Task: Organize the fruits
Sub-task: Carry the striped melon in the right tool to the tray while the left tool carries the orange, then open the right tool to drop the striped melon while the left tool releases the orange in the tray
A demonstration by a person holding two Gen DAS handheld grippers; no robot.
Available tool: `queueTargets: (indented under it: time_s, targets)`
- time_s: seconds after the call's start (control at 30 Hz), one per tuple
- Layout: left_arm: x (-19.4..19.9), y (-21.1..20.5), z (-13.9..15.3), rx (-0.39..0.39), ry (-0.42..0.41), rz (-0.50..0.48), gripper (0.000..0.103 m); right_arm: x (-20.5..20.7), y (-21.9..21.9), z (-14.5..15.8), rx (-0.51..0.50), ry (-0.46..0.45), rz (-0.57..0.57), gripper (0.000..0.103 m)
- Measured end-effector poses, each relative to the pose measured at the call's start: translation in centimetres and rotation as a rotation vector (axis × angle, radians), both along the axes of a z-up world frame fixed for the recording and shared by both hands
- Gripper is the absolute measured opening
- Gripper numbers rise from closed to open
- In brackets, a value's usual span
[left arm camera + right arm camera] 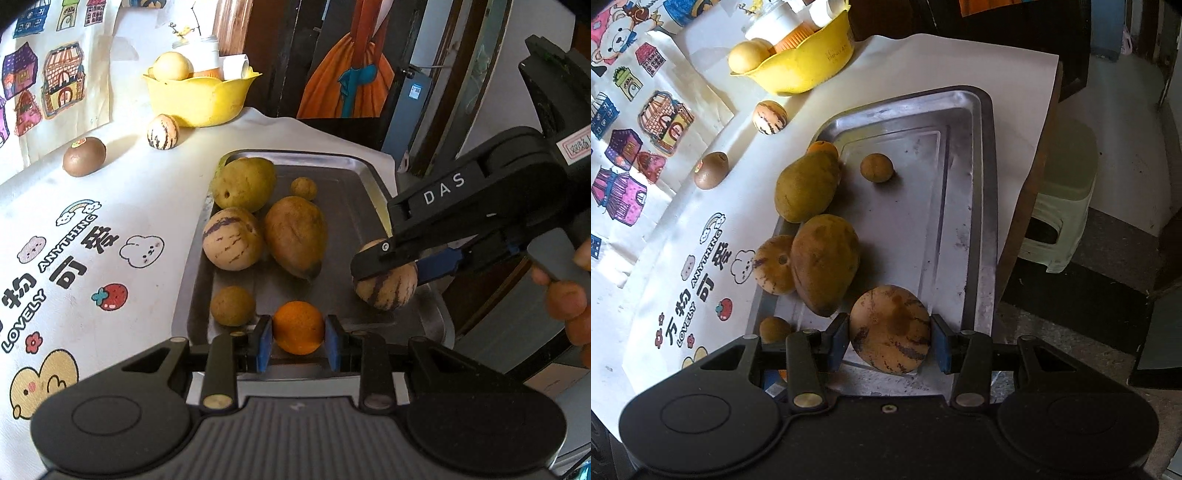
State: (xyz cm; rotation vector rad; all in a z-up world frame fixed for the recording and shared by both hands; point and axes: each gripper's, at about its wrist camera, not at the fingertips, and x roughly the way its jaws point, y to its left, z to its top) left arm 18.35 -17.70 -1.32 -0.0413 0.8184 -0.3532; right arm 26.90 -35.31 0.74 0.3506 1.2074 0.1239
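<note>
**Two grippers, one fruit apiece over the steel tray**

Two fruits are clamped at once. The left gripper (298,338) has its blue pads pressed against both sides of an orange (298,327) at the near end of the metal tray (354,206). The right gripper (889,341) pinches a striped pepino melon (889,329) between its pads, above the tray's near right part; from the left wrist view that same melon (386,291) sits under the black finger marked DAS.

Lying in the tray are a green-yellow pear (244,183), a mango (296,236) touching a second striped pepino (232,243), a small round brown fruit (303,188) near the far end, and another small brown fruit (232,305) just beside the orange.

Off the tray, on the printed white tablecloth (110,206), rest a kiwi (84,156) and a third striped pepino (163,132), the latter just in front of a yellow bowl (201,98) holding a pale yellow fruit (171,66) and a white jar (199,51).
</note>
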Motion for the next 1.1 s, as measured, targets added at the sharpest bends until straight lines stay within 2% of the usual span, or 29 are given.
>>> queueTargets:
  time_s: [0.8,0.97,1.1]
  targets:
    - [0.2,0.4,0.1,-0.015,0.023,0.025,0.034,0.4,0.4,-0.4,-0.034,0.031,0.010,0.052]
    - [-0.4,0.8,0.5,-0.031,0.018,0.038,0.044,0.2,0.2,-0.2,-0.032,0.034,0.011,0.053]
    - [-0.9,1.3,1.0,-0.048,0.010,0.058,0.059,-0.2,-0.1,0.2,-0.033,0.031,0.011,0.059]
